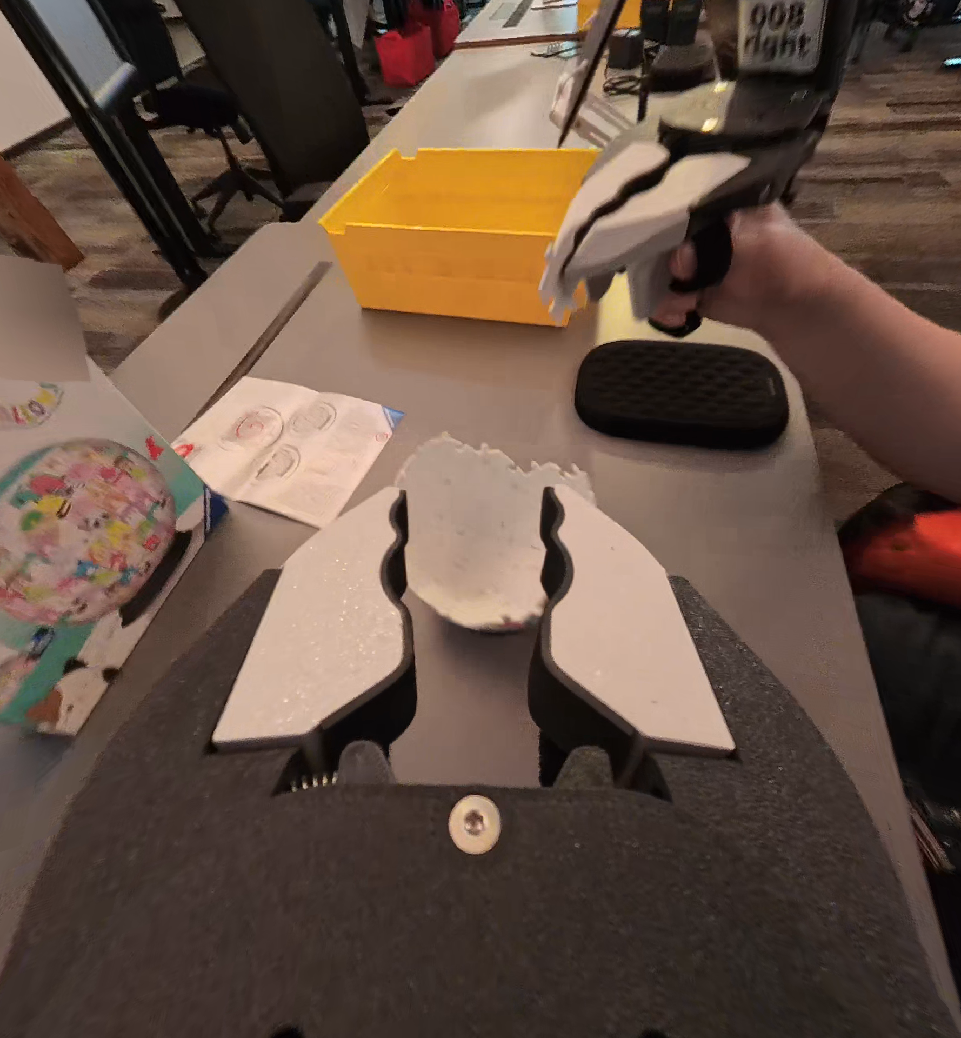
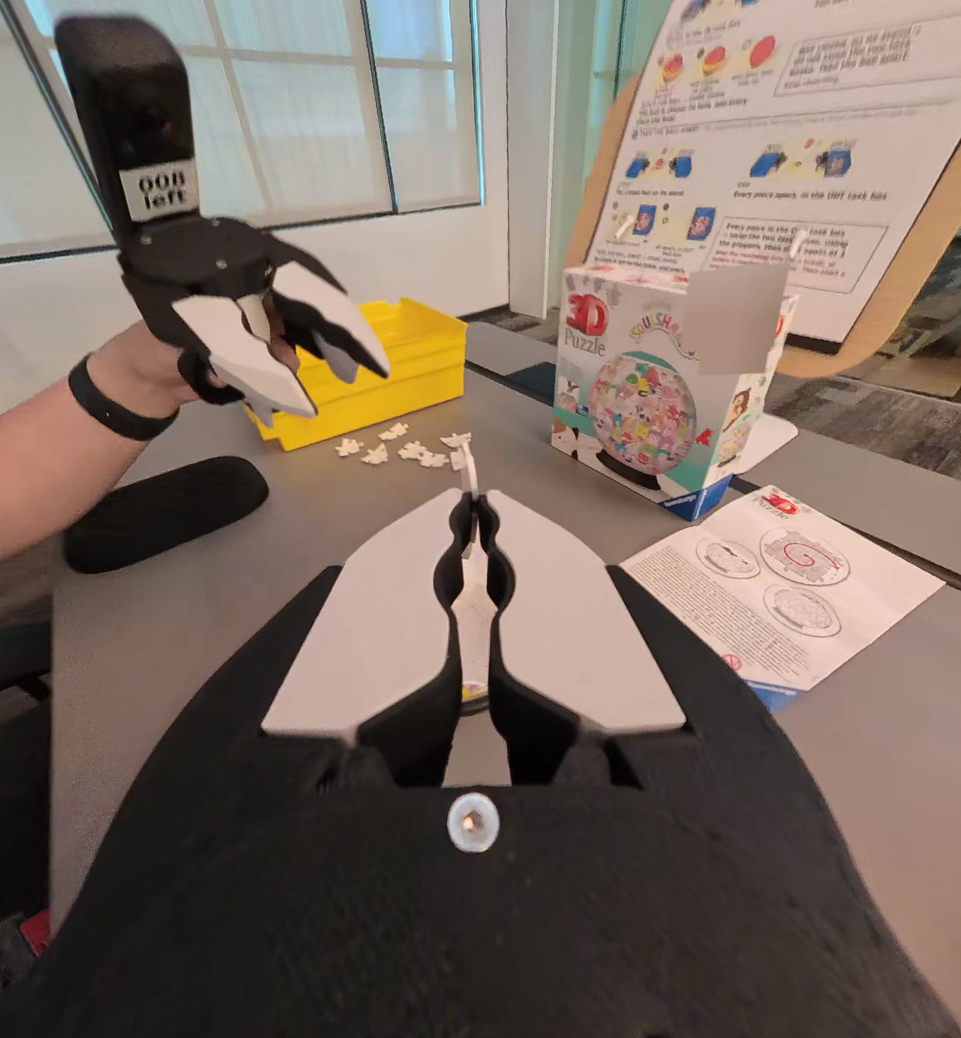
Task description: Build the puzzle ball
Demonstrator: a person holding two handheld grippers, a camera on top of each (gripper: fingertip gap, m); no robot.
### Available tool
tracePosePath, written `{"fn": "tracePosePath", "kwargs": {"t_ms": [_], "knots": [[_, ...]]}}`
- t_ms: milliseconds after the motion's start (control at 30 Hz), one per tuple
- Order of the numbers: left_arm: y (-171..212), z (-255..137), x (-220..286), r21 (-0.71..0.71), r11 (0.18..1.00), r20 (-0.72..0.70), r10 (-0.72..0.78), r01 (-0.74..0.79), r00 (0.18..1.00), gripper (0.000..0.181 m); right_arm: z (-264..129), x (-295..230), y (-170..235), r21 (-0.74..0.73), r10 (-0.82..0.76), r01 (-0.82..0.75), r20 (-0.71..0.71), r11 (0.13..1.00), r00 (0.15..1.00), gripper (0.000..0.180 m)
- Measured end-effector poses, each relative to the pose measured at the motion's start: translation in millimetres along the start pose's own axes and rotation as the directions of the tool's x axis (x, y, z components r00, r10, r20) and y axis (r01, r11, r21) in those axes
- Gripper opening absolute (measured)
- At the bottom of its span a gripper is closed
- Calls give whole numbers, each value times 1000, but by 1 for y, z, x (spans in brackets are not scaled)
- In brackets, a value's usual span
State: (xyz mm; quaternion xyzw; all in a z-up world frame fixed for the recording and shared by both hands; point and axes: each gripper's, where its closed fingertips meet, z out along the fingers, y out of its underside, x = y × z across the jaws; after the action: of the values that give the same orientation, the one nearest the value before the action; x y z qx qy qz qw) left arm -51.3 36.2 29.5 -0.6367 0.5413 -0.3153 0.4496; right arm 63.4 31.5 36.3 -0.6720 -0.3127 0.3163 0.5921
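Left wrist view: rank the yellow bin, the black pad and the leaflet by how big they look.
1. Yellow bin, clearly largest.
2. Leaflet and black pad look about alike; the leaflet lies nearer the camera, so I won't rank them.

Grainy matt black plastic on the left gripper [image 1: 474, 553] body, its flat pale finger plates faintly speckled, one shiny metal screw [image 1: 474, 824] at centre. The curved puzzle section [image 1: 470, 547] between them looks chalky white, matt, ragged-edged. The table [image 1: 663, 505] is smooth grey with a soft sheen. Yellow bin [image 1: 456, 236]: glossy hard plastic. Black pad [image 1: 681, 393]: textured, honeycomb-patterned, dull. In the right wrist view, the right gripper [image 2: 475, 500] shows the same rough black finish; the puzzle box [image 2: 663, 387] is printed cardboard, the leaflet [image 2: 781, 590] thin creased paper.
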Motion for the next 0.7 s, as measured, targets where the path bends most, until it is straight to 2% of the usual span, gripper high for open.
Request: {"fn": "tracePosePath", "kwargs": {"t_ms": [133,233,333,467,567,700], "knots": [[-11,42,-27,-20,999,-92,27,-29,995,42,21,20,17,-69,17,-16,11,998,1000,3],[-14,68,-39,-50,992,-133,105,-112,986,41,31,27,29,-136,-27,27,4,990,1000,3],[-21,87,-37,-17,990,-223,135,-142,965,36,38,28,40,-189,-89,88,3,978,996,3],[-23,102,-35,6,989,-335,144,-151,931,35,45,24,47,-220,-216,206,-19,953,976,3],[-19,107,-33,28,980,-366,194,-198,910,35,47,28,48,-229,-314,287,-90,930,945,3],[-16,109,-40,14,975,-357,210,-220,910,36,48,23,53,-213,-321,292,-115,932,940,3]]}}
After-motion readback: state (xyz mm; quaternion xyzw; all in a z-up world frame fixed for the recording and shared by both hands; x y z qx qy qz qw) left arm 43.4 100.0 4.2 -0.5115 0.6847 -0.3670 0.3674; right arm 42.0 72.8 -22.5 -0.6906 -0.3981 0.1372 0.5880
